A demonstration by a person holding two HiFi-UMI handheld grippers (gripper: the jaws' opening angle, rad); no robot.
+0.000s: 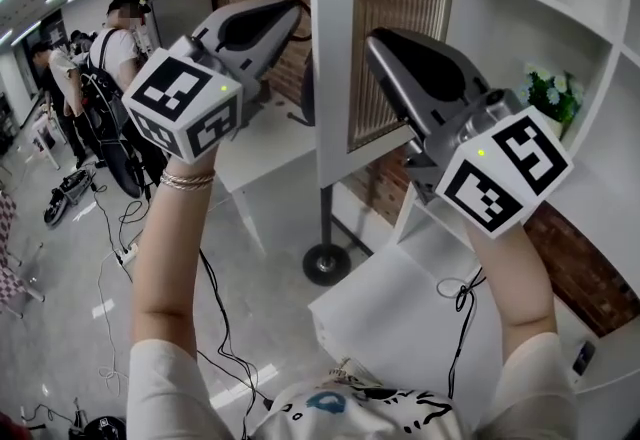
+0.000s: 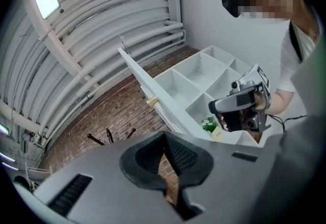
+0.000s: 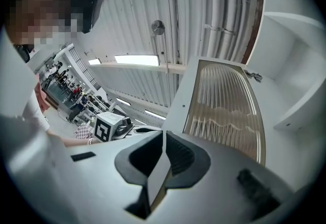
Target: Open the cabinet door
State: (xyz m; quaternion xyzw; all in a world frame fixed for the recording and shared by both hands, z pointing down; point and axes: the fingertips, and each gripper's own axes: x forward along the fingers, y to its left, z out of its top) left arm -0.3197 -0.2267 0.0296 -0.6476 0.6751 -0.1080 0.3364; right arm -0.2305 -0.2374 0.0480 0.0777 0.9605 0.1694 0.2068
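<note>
Both grippers were held up, neither touching the door. The left gripper [image 1: 278, 20] and the right gripper [image 1: 385, 46] each had jaws pressed together on nothing. Beyond them the door [image 1: 400, 28], white-framed with ribbed glass, stood swung out from the cabinet [image 1: 520, 18], leaving its shelves exposed. The opening looked complete, with apparently nothing left to do.

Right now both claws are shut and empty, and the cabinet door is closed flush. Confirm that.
Not quite: the cabinet door stands open, angled away from the shelves, as the head view shows. The left claw and right claw are indeed shut and empty.
</note>
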